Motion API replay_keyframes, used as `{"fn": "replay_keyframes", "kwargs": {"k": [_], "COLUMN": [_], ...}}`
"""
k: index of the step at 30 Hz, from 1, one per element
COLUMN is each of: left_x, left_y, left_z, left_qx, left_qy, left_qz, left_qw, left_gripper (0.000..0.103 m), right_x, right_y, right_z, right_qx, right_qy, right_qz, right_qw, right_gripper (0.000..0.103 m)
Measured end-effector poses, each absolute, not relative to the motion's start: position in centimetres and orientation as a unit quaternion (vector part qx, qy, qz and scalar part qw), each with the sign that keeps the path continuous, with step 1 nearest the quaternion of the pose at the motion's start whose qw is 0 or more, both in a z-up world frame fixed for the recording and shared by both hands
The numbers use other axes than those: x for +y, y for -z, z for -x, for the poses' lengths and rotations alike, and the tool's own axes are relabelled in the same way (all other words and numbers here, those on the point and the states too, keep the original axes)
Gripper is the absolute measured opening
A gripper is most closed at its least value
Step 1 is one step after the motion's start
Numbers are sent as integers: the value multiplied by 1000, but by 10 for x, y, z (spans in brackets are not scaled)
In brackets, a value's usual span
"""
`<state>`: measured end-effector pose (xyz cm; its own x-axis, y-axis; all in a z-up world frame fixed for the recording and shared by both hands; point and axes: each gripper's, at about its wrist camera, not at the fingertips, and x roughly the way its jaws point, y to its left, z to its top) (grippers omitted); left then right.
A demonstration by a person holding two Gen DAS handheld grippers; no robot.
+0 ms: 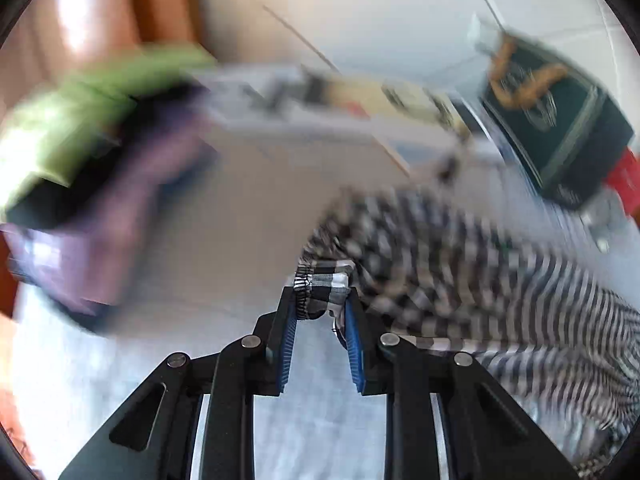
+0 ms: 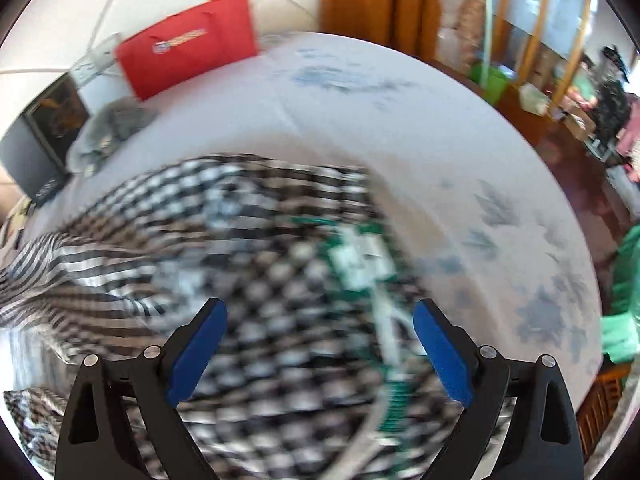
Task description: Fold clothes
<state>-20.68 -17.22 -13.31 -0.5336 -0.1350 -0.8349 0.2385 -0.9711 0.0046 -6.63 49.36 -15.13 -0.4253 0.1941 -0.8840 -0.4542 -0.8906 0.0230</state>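
Observation:
A black-and-white checked garment [image 2: 256,280] with a green-and-white waistband patch [image 2: 360,256] lies spread on the pale bedsheet [image 2: 400,120]. In the left wrist view my left gripper [image 1: 322,304] is shut on the garment's elastic hem [image 1: 320,284], and the checked cloth [image 1: 460,264] trails off to the right. My right gripper [image 2: 320,320] is open just above the garment, one blue pad [image 2: 196,356] on each side of the checked cloth, holding nothing. Both views are motion-blurred.
A red bag [image 2: 188,44], a grey cloth [image 2: 112,124] and a dark box [image 2: 36,152] lie at the bed's far edge. Purple and green folded clothes [image 1: 92,184] are stacked at the left in the left wrist view, and the dark box [image 1: 556,128] shows there at right.

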Motion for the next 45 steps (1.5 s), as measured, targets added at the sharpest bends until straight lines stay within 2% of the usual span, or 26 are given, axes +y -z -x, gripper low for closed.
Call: {"fn": "replay_keyframes", "kwargs": {"k": [2, 3, 5, 8, 10, 12, 15, 20, 30, 36, 38, 39, 40, 42, 43, 44, 45], "left_x": [-186, -190, -194, -198, -201, -202, -201, -200, -169, -162, -160, -159, -158, -159, -160, -161, -169], "left_y": [112, 111, 115, 111, 105, 105, 116, 148, 187, 192, 192, 191, 190, 179, 173, 167, 159], "left_z": [199, 200, 203, 178, 149, 120, 78, 22, -6, -11, -12, -12, -12, -17, -19, -21, -26], "left_qx": [44, 34, 19, 47, 66, 77, 73, 72, 55, 50, 56, 58, 61, 57, 55, 55, 76], "left_qy": [877, 873, 865, 863, 868, 869, 861, 840, 837, 843, 842, 840, 839, 844, 847, 849, 851], "left_qz": [-460, -466, -486, -497, -489, -487, -501, -531, -542, -533, -536, -538, -539, -529, -523, -518, -511], "left_qw": [132, 142, 123, 82, 63, 51, 58, 81, 46, 44, 44, 43, 42, 65, 77, 88, 93], "left_gripper": [25, 30, 32, 37, 56, 57, 57, 57, 57, 58, 45, 22, 12, 9, 8, 8, 8], "right_x": [504, 509, 516, 520, 520, 524, 534, 550, 528, 517, 514, 513, 510, 505, 504, 503, 502], "right_y": [155, 157, 161, 160, 156, 153, 153, 165, 176, 187, 190, 193, 194, 198, 192, 187, 181], "right_z": [60, 58, 55, 44, 34, 21, -2, -24, -60, -54, -50, -48, -45, -40, -39, -38, -37], "right_qx": [135, 137, 141, 145, 143, 147, 153, 163, 149, 140, 137, 134, 123, 99, 95, 91, 86], "right_qy": [-830, -828, -824, -827, -831, -832, -830, -824, -831, -834, -832, -829, -822, -809, -810, -811, -812], "right_qz": [502, 504, 508, 507, 504, 504, 510, 522, 524, 519, 522, 526, 536, 557, 555, 553, 551], "right_qw": [202, 204, 207, 196, 188, 180, 169, 151, 113, 128, 133, 136, 144, 162, 165, 167, 170], "right_gripper": [94, 94, 94, 94, 94, 95, 102, 102, 103, 103, 103, 103, 102, 82, 41, 6, 8]}}
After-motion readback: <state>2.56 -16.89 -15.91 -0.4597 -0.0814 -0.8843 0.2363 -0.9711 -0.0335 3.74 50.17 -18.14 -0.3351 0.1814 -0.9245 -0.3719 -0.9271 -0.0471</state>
